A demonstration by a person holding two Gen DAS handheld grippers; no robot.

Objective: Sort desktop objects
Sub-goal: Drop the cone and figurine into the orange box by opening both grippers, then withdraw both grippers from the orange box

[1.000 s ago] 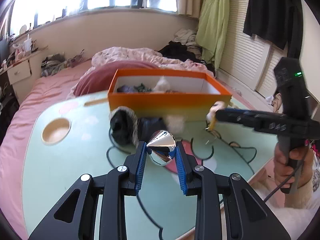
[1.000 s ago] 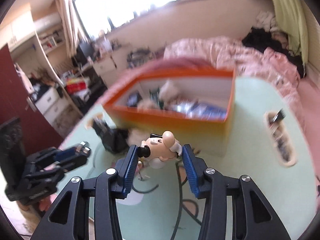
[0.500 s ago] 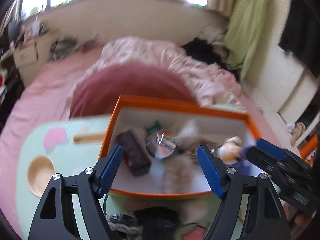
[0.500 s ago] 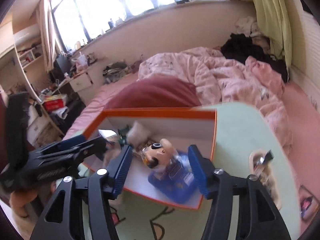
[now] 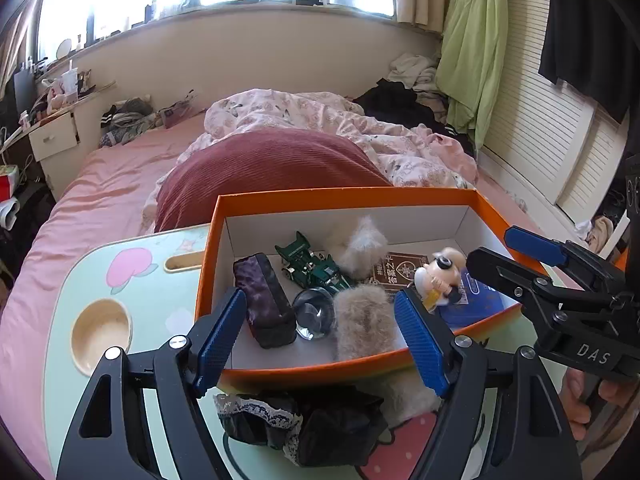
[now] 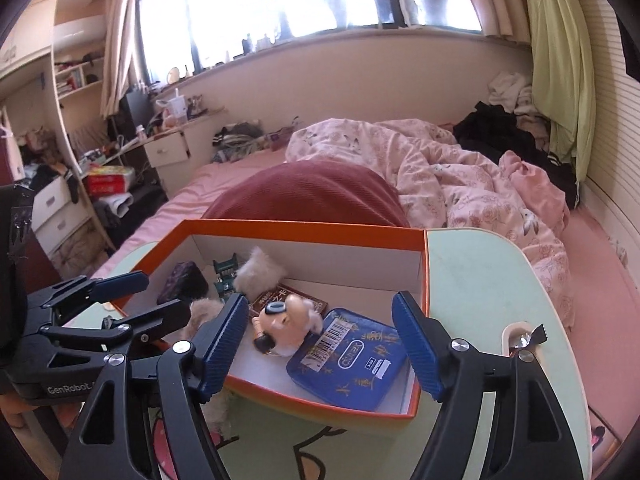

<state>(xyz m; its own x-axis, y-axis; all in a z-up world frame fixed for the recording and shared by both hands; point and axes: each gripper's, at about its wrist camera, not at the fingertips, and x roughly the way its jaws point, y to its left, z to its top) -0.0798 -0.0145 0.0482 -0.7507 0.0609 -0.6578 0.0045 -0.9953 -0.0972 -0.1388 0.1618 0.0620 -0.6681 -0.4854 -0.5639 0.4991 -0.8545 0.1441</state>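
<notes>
An orange box stands on a pale green lap table. Inside lie a shiny silver cone, a small cartoon figurine, a green toy car, a dark purple pouch, fluffy beige pieces, a brown card and a blue packet. My left gripper is open and empty above the box's near wall. My right gripper is open and empty over the figurine and the blue packet. Each gripper shows in the other's view.
A black lacy cloth and a beige fluffy piece lie on the table before the box. The table has a round cup recess and a slot holding a wrapped sweet. A bed with a red pillow lies behind.
A second ago my left gripper held the silver cone and my right held the figurine near the table. Both moved over the box and opened; the cone and figurine now lie inside.
</notes>
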